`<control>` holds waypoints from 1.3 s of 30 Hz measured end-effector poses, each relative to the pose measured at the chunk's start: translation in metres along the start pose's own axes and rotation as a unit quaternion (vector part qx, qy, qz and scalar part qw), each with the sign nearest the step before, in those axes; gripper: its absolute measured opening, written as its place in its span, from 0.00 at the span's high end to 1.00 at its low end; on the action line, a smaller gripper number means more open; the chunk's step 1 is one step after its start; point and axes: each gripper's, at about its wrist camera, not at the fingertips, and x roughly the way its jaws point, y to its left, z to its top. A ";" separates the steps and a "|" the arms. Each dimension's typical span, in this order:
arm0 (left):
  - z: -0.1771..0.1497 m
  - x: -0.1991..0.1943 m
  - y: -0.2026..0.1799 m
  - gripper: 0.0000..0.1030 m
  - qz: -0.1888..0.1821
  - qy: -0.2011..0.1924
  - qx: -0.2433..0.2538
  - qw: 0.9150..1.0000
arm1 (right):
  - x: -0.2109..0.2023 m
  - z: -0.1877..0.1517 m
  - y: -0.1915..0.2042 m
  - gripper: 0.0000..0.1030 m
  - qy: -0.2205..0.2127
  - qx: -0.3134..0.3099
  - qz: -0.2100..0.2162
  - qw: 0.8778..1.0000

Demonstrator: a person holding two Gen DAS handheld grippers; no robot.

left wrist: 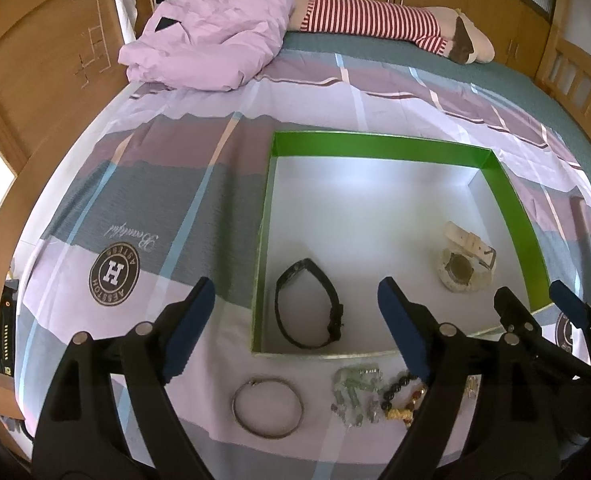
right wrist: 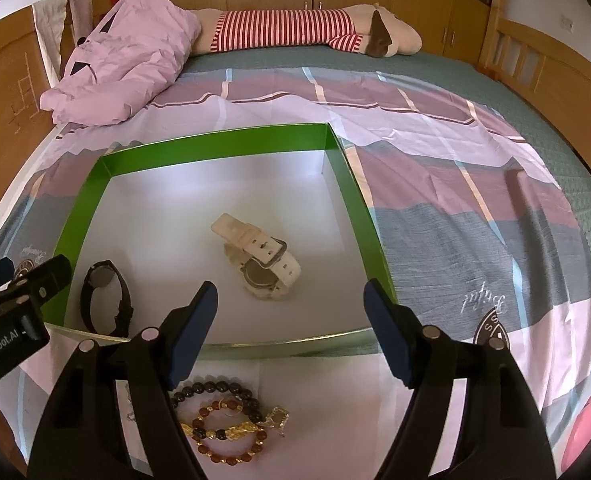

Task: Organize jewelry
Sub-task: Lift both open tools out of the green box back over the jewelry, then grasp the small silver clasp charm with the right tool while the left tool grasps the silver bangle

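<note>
**Two watches in the box**

One black strap watch [left wrist: 309, 304] and one white plastic watch [right wrist: 261, 258] are lying inside the green-walled cardboard box [left wrist: 375, 142] on the bed. One silver ring bangle [left wrist: 268, 407] and two bead bracelets [right wrist: 219, 416] are waiting outside. Left claw [left wrist: 295, 332] and right claw [right wrist: 291, 336] are both hanging spread, pinching nothing.

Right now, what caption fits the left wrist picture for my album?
Open left gripper above a black watch and white watch in a green box.
</note>
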 end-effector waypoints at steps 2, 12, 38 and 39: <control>-0.002 -0.007 0.004 0.18 -0.025 0.016 0.006 1.000 | -0.002 -0.002 -0.001 0.26 0.008 -0.002 0.005 1.000; -0.034 -0.002 0.026 0.21 -0.096 0.106 0.055 0.988 | -0.019 -0.028 0.009 0.49 0.089 -0.074 0.084 0.990; -0.059 0.049 0.002 0.17 -0.059 0.203 0.072 0.975 | 0.004 -0.045 -0.007 0.75 0.159 -0.038 0.056 0.985; -0.058 0.051 0.000 0.17 -0.063 0.205 0.070 0.974 | 0.010 -0.046 -0.006 0.75 0.167 -0.038 0.051 0.984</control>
